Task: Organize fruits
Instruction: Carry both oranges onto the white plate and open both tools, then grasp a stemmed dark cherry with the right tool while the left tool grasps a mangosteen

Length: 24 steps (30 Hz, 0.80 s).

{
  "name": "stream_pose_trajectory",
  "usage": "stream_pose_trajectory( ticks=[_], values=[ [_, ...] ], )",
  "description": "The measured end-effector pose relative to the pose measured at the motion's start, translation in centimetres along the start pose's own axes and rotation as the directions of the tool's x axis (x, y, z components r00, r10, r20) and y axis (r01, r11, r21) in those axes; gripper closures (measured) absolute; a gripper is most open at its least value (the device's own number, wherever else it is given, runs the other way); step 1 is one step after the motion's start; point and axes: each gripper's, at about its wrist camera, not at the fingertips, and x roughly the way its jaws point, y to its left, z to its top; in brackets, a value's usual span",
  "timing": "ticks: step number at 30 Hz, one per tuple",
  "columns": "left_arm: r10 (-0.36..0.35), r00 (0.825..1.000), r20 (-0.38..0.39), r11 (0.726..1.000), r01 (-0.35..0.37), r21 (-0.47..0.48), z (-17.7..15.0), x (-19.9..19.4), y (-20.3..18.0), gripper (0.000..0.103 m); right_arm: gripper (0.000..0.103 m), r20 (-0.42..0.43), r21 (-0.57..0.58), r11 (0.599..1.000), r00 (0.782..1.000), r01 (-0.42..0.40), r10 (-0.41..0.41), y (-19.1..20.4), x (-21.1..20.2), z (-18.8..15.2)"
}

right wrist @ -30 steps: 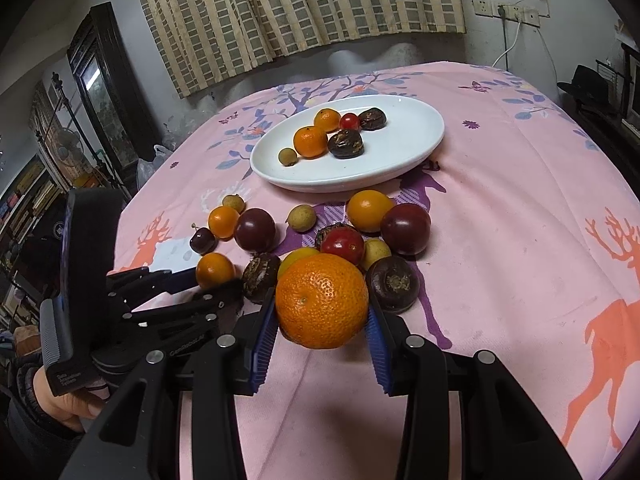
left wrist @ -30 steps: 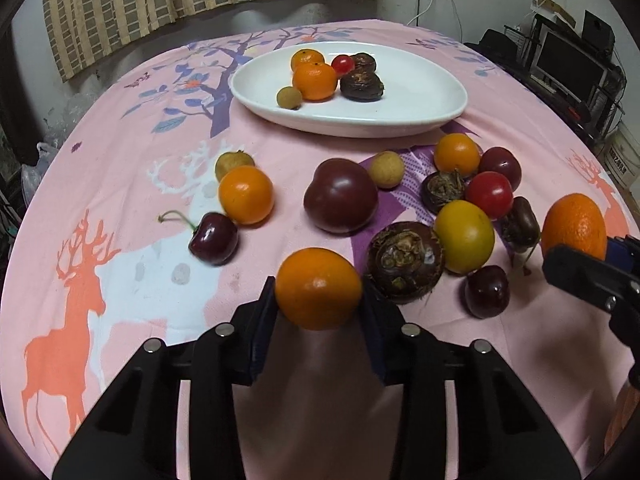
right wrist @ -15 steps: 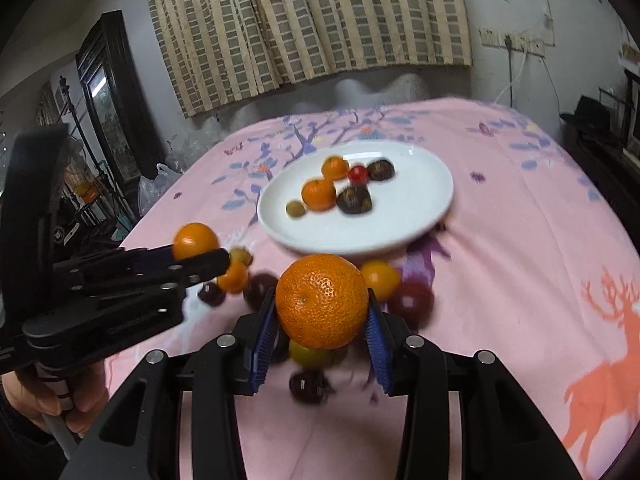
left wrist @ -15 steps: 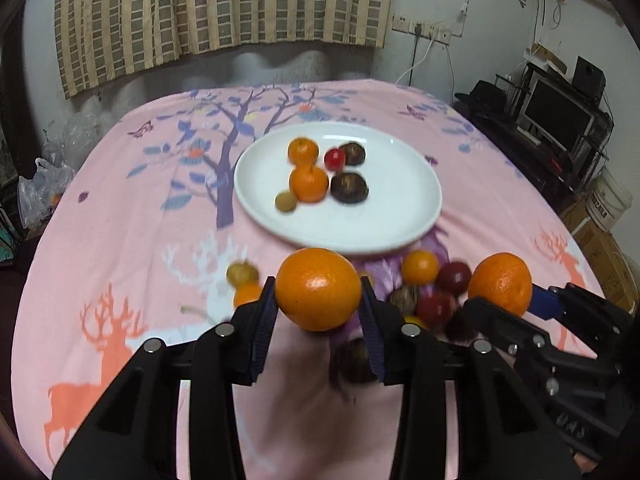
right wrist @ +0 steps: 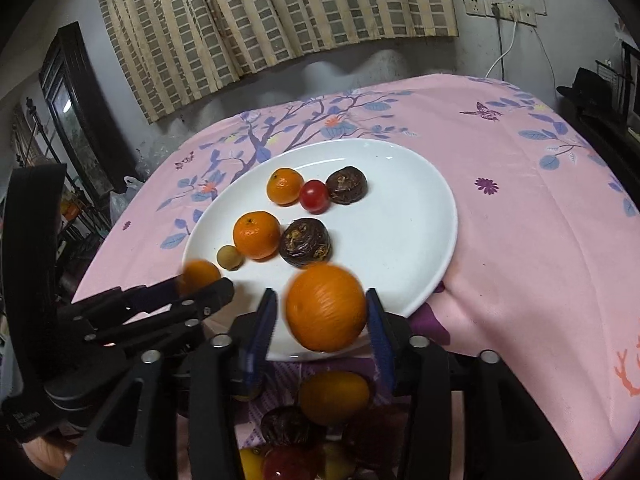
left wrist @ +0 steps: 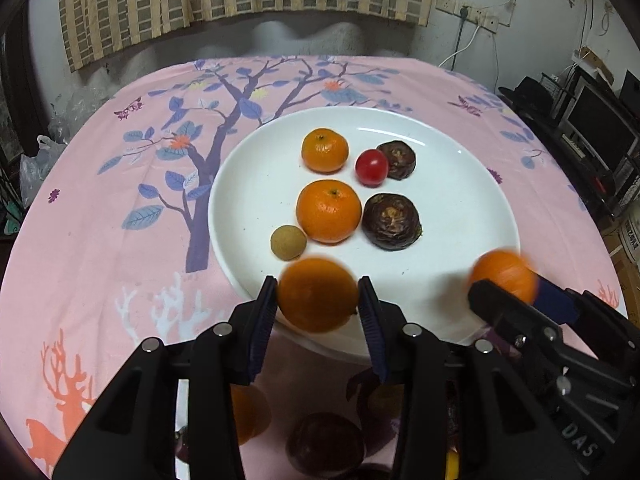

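over the near rim of the white plate (left wrist: 496, 184) now, both loads blurred; left gripper (left wrist: 318, 300) jaws just been opening, small orange (left wrist: 318, 295) between the pads with the right pad already clear of it; right gripper (right wrist: 322, 312) jaws likewise just been opening, gaps on both sides of the bigger mandarin (right wrist: 326, 307); best released low, over bare plate short of the longan (left wrist: 288, 242) and water chestnut (right wrist: 306, 242), so nothing rolls off the rim; worth keeping both tools apart while spreading; more fruit left on the pink tablecloth (right wrist: 532, 216) below.
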Motion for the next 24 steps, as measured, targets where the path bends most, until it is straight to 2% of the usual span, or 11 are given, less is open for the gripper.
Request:
stream_pose_trajectory(
  ticks=[1, 2, 5, 10, 13, 18, 24],
  values=[
    [0.004, 1.0, 0.01, 1.0, -0.004, -0.001, 0.0, -0.2, 0.0, 0.049, 0.049, 0.007, 0.007, 1.0, 1.0, 0.0, 0.0, -0.2, -0.1, 0.0],
    [0.012, 1.0, 0.026, 1.0, -0.012, -0.001, -0.1, -0.7, 0.1, 0.046, 0.049, 0.016, 0.009, 1.0, 1.0, -0.003, 0.003, -0.3, -0.4, -0.2],
    [0.018, 0.997, 0.079, 1.0, -0.018, 0.007, -0.5, -2.5, 0.2, 0.043, 0.049, 0.021, 0.005, 1.0, 1.0, -0.012, 0.012, -0.6, -1.4, -0.6],
    [0.029, 0.99, 0.137, 1.0, -0.027, -0.016, -2.7, -5.8, 1.4, 0.028, 0.049, 0.027, 0.003, 1.0, 1.0, -0.008, 0.008, -1.0, -3.7, -2.1],
    [0.035, 0.99, 0.134, 0.999, -0.032, -0.021, -4.8, -6.9, 2.1, 0.027, 0.049, 0.04, -0.002, 1.0, 0.999, 0.005, -0.005, -1.3, -5.3, -3.6],
    [0.044, 0.99, 0.131, 0.998, -0.038, -0.048, -8.0, -8.5, 4.0, 0.027, 0.049, 0.011, 0.007, 1.0, 1.0, 0.022, -0.022, -1.7, -6.5, -6.7],
    [0.02, 0.993, 0.115, 0.996, -0.01, -0.091, -11.4, -9.0, 5.7, 0.027, 0.049, 0.009, -0.003, 1.0, 1.0, 0.029, -0.029, -0.8, -8.4, -9.8]
  ],
)
